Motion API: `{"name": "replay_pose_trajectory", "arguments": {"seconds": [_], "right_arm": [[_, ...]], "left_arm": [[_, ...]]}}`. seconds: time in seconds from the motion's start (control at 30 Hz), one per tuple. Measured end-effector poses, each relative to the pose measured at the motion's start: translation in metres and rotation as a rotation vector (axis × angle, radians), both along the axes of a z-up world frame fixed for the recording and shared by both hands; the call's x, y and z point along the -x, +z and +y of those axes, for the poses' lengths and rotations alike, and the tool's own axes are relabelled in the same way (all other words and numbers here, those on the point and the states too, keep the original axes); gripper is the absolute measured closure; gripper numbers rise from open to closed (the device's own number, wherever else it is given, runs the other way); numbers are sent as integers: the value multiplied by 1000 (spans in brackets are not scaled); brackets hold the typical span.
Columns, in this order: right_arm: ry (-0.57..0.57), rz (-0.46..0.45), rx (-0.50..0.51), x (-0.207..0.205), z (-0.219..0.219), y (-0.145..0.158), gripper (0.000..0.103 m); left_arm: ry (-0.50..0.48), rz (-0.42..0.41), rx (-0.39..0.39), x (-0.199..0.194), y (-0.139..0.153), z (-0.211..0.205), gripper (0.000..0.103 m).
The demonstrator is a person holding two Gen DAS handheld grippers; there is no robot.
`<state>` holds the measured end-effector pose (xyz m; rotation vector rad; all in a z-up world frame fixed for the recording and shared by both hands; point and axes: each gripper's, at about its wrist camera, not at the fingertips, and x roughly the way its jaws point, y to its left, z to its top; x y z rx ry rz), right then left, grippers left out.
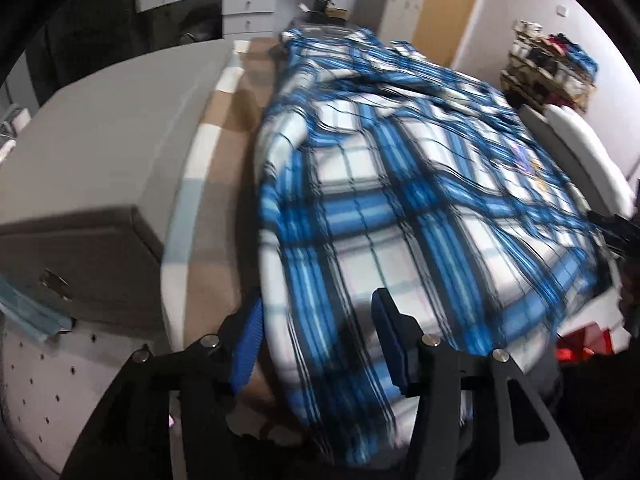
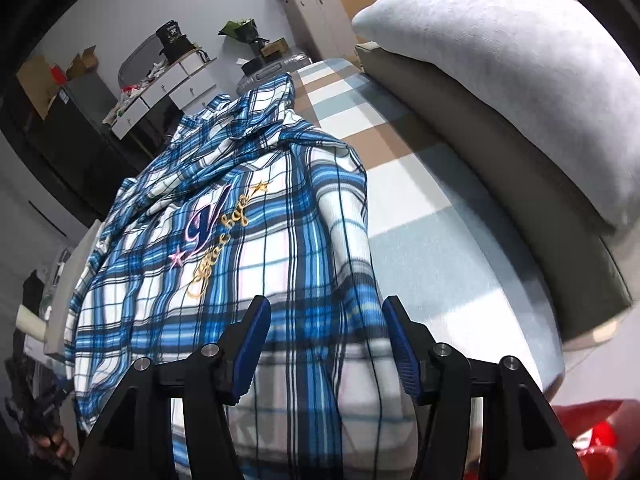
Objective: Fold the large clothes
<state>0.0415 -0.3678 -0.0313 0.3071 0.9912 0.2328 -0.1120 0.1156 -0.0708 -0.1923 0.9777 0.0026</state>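
- Fabric of the plaid shirt looks like light woven cotton or flannel: I judge it soft, limp and easy to lift, with no stiffness to hold a crease unaided, so it will sag between any two holds.
- Slipping seems unlikely, since the weave should catch on the ribbed blue pads; nothing about it is fragile, though the embroidery may resist a sharp fold.
- Best holds, in my judgement, are the hem corners nearest each pair of tongs, or a side seam, pinching one layer cleanly so the cloth beneath stays flat.
- Left tongs stand open, the shirt's near edge lying between and under the two fingers; whether either pad touches the cloth I cannot tell, as that view is blurred.
- Right tongs are likewise open and grip nothing, with the shirt's lower part directly ahead and beneath them.
- Shirt lies spread on the bed, running away from both tongs, collar end farthest off.
- Pattern is blue, white and black check; a dark letter "V" with gold script and small stars sits ahead and left of the right tongs.
- Bedcover beneath is checked in tan, pale blue and white, and a grey pillow lies well to the right of the right tongs.
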Motion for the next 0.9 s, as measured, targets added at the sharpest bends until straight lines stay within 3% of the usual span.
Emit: {"name": "replay_pose_trajectory", "arguments": {"seconds": [0.13, 0.27, 0.3, 0.33, 0.37, 0.4, 0.5, 0.63, 0.77, 0.9], "right_arm": [[35, -21, -40, 15, 8, 9, 44], [120, -108, -91, 30, 32, 27, 44], [159, -121, -110, 34, 42, 32, 44], [192, -131, -110, 38, 51, 36, 44], [235, -141, -97, 43, 61, 39, 44], [293, -145, -91, 47, 73, 42, 44], [388, -155, -110, 59, 94, 47, 44], [536, -93, -237, 68, 119, 35, 43], [682, -29, -250, 78, 151, 15, 43], [731, -8, -236, 75, 171, 3, 41]], "left_arm": [[-4, 0, -4, -1, 1, -5, 55], [35, -47, 85, 0, 2, 3, 56], [53, -69, 104, 2, 3, 6, 60], [59, -89, 114, 1, 5, 7, 87], [59, -93, 106, 2, 5, 6, 101], [78, -105, 68, 2, 8, 5, 103], [92, -173, 103, 10, 22, 9, 103], [130, -191, 117, 12, 26, 20, 103], [136, -184, 129, 13, 20, 21, 103], [127, -186, 132, 16, 20, 22, 103]]}}
